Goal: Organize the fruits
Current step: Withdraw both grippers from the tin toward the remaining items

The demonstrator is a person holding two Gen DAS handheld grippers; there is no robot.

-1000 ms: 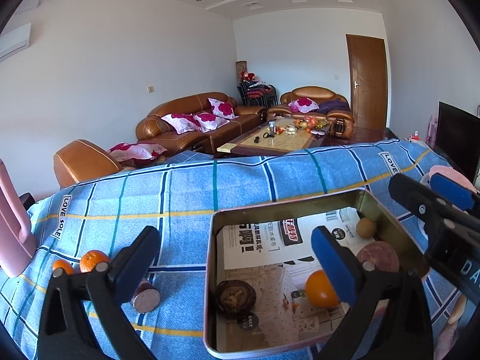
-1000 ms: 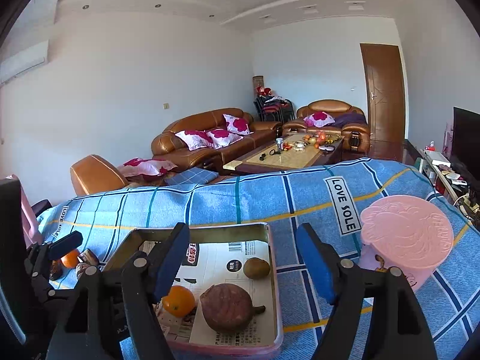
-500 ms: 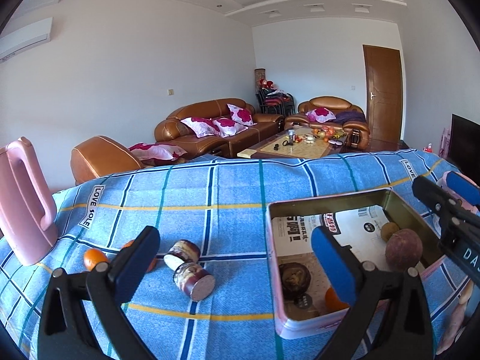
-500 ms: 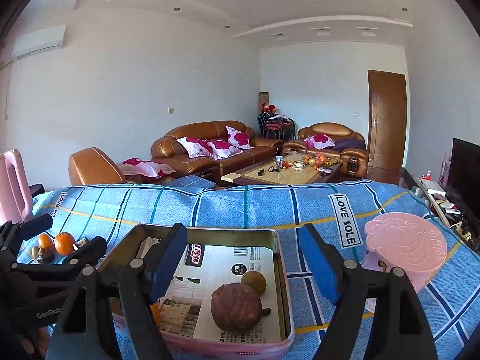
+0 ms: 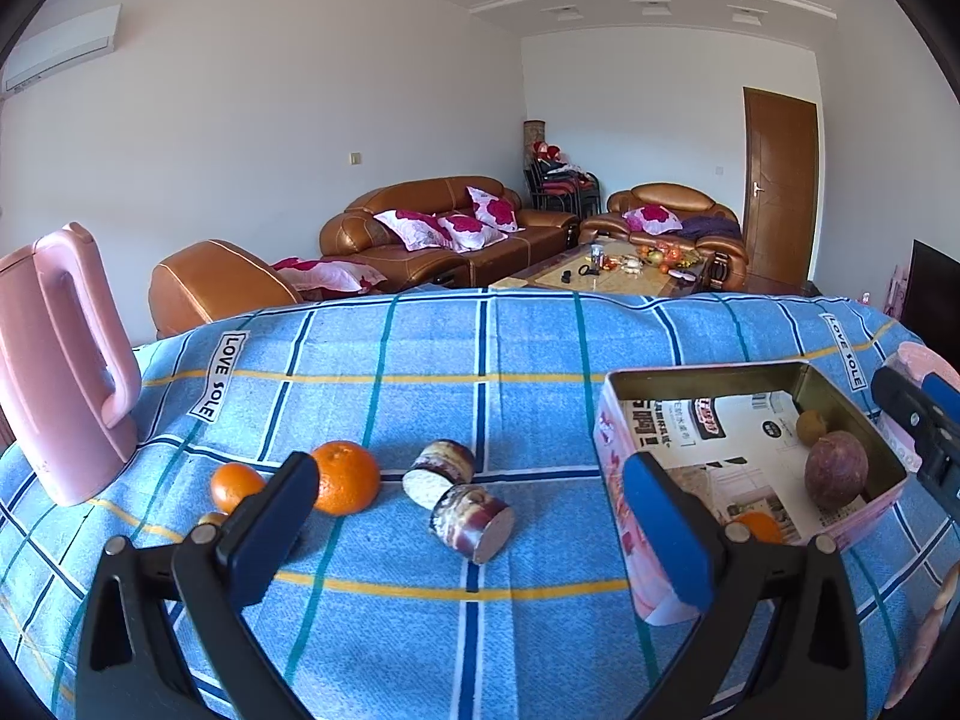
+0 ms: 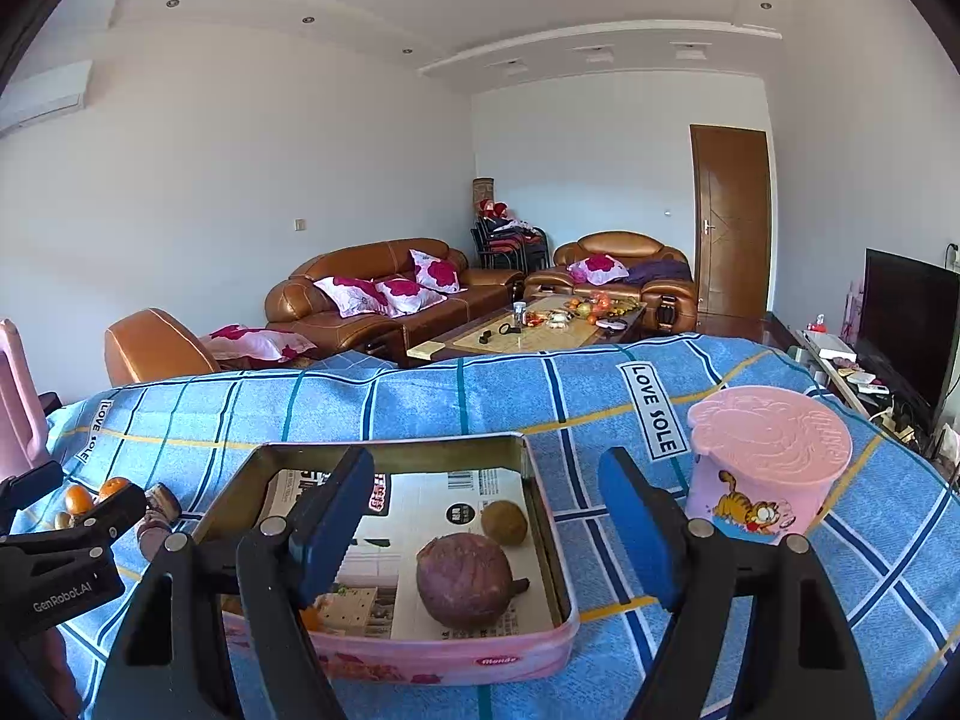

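Blue plaid woven cloth [image 5: 480, 336] covers the counter. Toward its right edge stands a shallow, paper-lined rectangular pink metal tin [image 6: 543, 546] holding a round purple-brown fruit [image 6: 463, 579]. Toward the left edge lie two dimpled, firm-looking oranges [image 5: 346, 477]; likely light and prone to roll, best pinched across the middle. Left hand-held gripper [image 5: 468, 519] and right hand-held gripper [image 6: 483, 531] both gape wide, empty.
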